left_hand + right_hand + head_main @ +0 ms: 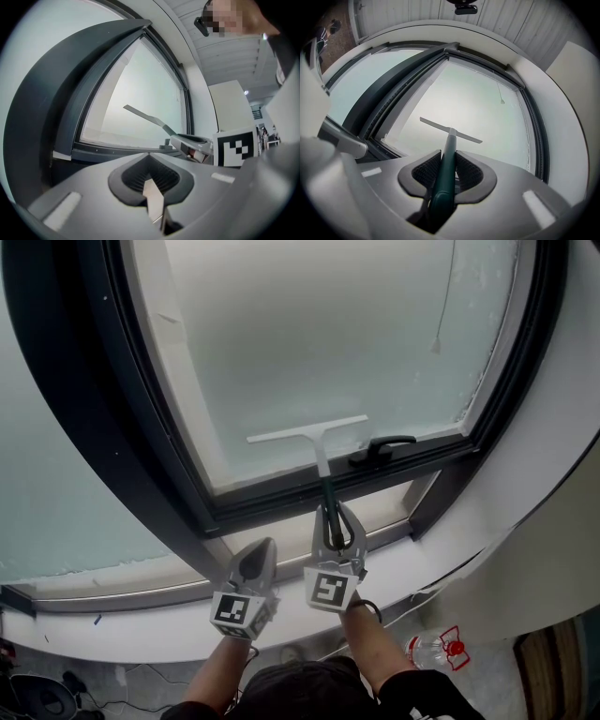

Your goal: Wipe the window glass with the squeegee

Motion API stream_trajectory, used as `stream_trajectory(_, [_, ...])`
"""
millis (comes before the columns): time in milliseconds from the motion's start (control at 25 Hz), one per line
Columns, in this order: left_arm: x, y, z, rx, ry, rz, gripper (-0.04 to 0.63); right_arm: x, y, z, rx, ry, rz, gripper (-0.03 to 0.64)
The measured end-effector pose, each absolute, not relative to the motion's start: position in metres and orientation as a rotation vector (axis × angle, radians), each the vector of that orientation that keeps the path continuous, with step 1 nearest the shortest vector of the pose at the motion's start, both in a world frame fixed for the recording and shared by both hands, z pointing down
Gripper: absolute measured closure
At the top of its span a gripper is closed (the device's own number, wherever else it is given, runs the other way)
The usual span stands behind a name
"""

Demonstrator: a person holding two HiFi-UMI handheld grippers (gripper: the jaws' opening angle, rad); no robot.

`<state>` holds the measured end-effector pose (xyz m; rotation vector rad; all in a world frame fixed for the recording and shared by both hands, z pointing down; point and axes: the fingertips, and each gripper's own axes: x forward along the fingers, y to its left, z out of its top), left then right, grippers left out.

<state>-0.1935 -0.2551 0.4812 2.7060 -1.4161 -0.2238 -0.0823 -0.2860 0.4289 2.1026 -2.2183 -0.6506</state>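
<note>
The squeegee (307,432) has a white blade and a dark green handle. Its blade lies flat against the lower part of the window glass (328,334), just above the dark bottom frame. My right gripper (336,514) is shut on the handle, which runs between its pads in the right gripper view, with the squeegee's blade (450,130) ahead on the pane. My left gripper (262,545) hovers below the sill to the left of the right one, shut with nothing in it. In the left gripper view its jaws (150,171) meet, and the squeegee (145,116) and right gripper (194,143) show beyond.
A black window handle (380,446) sits on the bottom frame right of the squeegee. A thin cord (437,343) hangs in front of the glass at upper right. The white sill (141,620) curves below. A plastic bottle (436,649) lies on the floor.
</note>
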Motion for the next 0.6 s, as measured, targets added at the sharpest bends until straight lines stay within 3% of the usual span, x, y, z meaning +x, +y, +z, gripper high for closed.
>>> stream_trajectory(600, [-0.199,-0.251,0.492,2.697,-1.425,-0.182,0.597,-0.083,-0.284,0.453,2.085,-2.201,-0.594,0.517])
